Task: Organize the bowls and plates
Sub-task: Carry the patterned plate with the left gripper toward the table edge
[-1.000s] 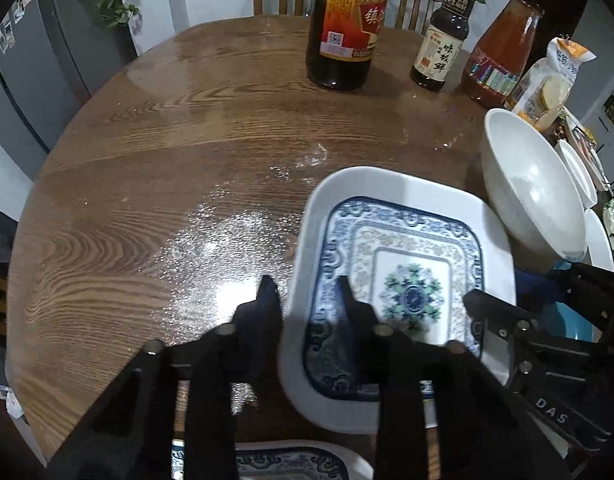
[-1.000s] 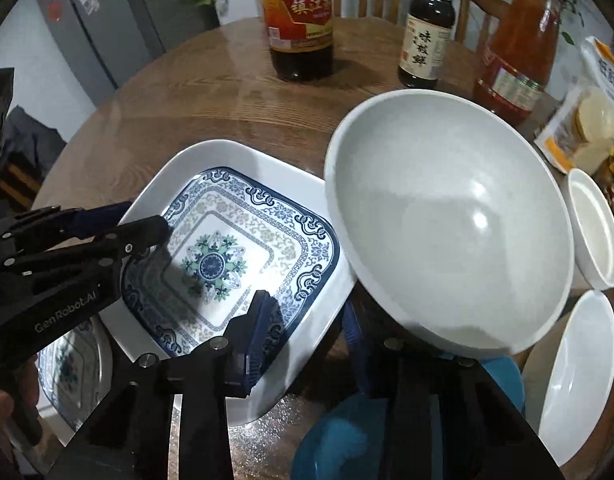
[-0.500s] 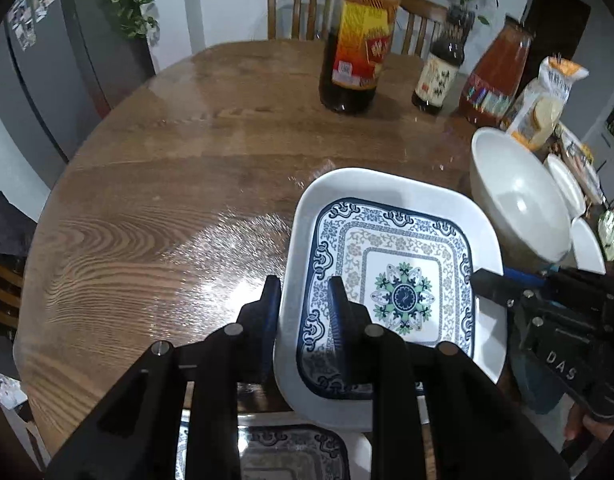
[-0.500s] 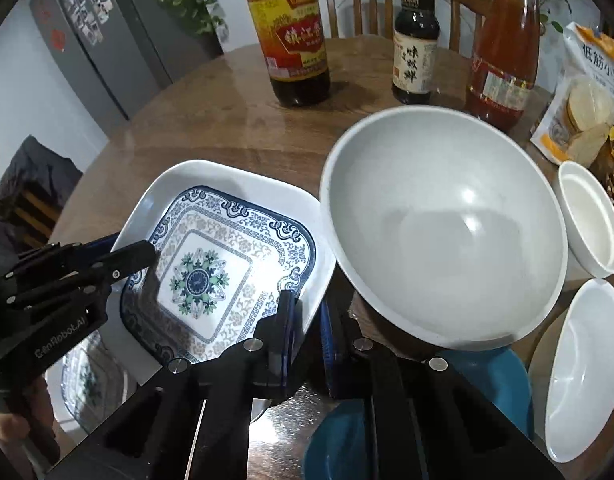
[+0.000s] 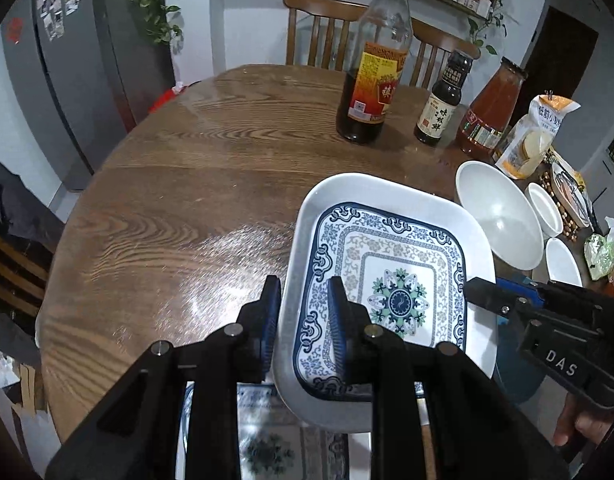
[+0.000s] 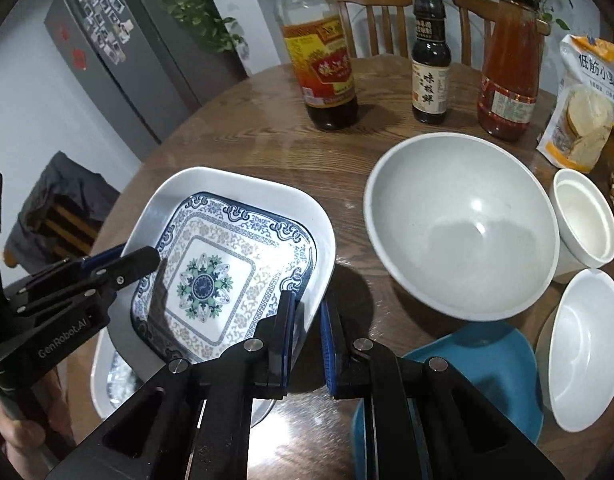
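Both grippers are lifting the patterned plate (image 5: 391, 276) clear (right gripper (image 6: 307, 320) clamped its rim a moment ago). Left gripper (image 5: 303, 312) is pinching the opposite rim, directly above its twin plate (image 5: 283, 448).

Dim indoor light, glare on the table (image 5: 195, 240), fisheye-warped edges, dark corners.

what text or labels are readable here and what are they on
"DAS" on the right tongs, body only
"GenRobot.AI" on the left tongs, body only
"味极鲜" on the small dark bottle
"低筋小麦" on the flour bag, cut off at the frame edge
The tall vinegar bottle has large characters on a red label, too blurred to read surely
The red sauce bottle label is too small to read
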`<control>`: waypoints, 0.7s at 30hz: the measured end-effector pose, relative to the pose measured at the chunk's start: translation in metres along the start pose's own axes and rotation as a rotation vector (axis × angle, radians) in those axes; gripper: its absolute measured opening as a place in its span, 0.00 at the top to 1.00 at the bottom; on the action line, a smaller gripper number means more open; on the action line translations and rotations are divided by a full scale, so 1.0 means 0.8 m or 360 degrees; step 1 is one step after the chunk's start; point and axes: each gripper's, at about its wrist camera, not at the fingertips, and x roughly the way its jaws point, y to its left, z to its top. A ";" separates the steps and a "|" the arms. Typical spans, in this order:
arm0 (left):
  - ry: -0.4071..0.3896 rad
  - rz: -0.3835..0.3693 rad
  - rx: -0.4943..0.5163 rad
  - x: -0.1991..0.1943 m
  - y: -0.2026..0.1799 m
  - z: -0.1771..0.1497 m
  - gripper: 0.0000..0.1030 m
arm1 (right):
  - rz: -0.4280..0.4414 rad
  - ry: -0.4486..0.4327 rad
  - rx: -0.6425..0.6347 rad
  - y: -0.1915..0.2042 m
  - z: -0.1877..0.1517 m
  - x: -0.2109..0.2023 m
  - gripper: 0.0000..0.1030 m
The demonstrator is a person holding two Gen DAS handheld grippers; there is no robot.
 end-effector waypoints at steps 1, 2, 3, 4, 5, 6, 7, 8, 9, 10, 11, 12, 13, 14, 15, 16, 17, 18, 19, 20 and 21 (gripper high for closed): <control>0.0000 0.0006 -0.0008 -0.003 0.001 -0.003 0.79 | 0.0008 -0.0005 -0.0006 0.003 -0.001 -0.003 0.85; -0.0004 0.0014 -0.0019 -0.008 0.003 -0.007 0.79 | 0.0017 -0.0009 -0.0017 0.008 -0.003 -0.007 0.85; -0.0008 0.0019 -0.0026 -0.012 0.005 -0.010 0.79 | 0.0021 -0.0011 -0.0027 0.011 -0.004 -0.009 0.85; -0.0010 0.0023 -0.0034 -0.015 0.007 -0.013 0.79 | 0.0024 -0.0010 -0.0037 0.015 -0.006 -0.011 0.85; -0.0016 0.0030 -0.0046 -0.020 0.010 -0.016 0.79 | 0.0033 -0.0008 -0.0045 0.019 -0.009 -0.012 0.85; -0.0020 0.0039 -0.0056 -0.023 0.012 -0.020 0.79 | 0.0043 -0.0002 -0.0051 0.023 -0.012 -0.012 0.85; -0.0023 0.0049 -0.0064 -0.027 0.015 -0.023 0.79 | 0.0054 0.0006 -0.0060 0.027 -0.016 -0.013 0.85; -0.0023 0.0061 -0.0074 -0.029 0.018 -0.027 0.79 | 0.0062 0.0013 -0.0067 0.030 -0.018 -0.011 0.85; -0.0023 0.0070 -0.0080 -0.032 0.019 -0.030 0.79 | 0.0069 0.0022 -0.0073 0.033 -0.021 -0.011 0.85; -0.0021 0.0078 -0.0087 -0.035 0.023 -0.033 0.79 | 0.0077 0.0032 -0.0081 0.037 -0.025 -0.010 0.85; -0.0020 0.0090 -0.0097 -0.038 0.026 -0.037 0.79 | 0.0086 0.0044 -0.0088 0.041 -0.028 -0.009 0.85; -0.0020 0.0099 -0.0105 -0.041 0.029 -0.041 0.78 | 0.0099 0.0060 -0.0096 0.045 -0.032 -0.007 0.85; -0.0021 0.0108 -0.0116 -0.044 0.033 -0.045 0.78 | 0.0108 0.0071 -0.0102 0.048 -0.036 -0.006 0.85; -0.0020 0.0121 -0.0127 -0.047 0.037 -0.050 0.79 | 0.0122 0.0081 -0.0111 0.053 -0.040 -0.006 0.85; -0.0019 0.0131 -0.0136 -0.050 0.040 -0.053 0.78 | 0.0132 0.0092 -0.0119 0.057 -0.042 -0.005 0.85; -0.0017 0.0141 -0.0148 -0.052 0.044 -0.058 0.79 | 0.0141 0.0102 -0.0133 0.061 -0.046 -0.004 0.85; -0.0014 0.0155 -0.0159 -0.055 0.048 -0.062 0.79 | 0.0146 0.0111 -0.0149 0.066 -0.049 -0.003 0.85; -0.0010 0.0168 -0.0167 -0.057 0.051 -0.066 0.79 | 0.0153 0.0119 -0.0163 0.071 -0.053 -0.002 0.85; -0.0007 0.0177 -0.0174 -0.058 0.054 -0.070 0.78 | 0.0162 0.0130 -0.0179 0.076 -0.056 -0.001 0.85; 0.0001 0.0189 -0.0185 -0.059 0.057 -0.074 0.78 | 0.0168 0.0136 -0.0190 0.080 -0.060 0.000 0.85; 0.0007 0.0197 -0.0193 -0.060 0.060 -0.077 0.78 | 0.0177 0.0145 -0.0198 0.083 -0.062 0.001 0.85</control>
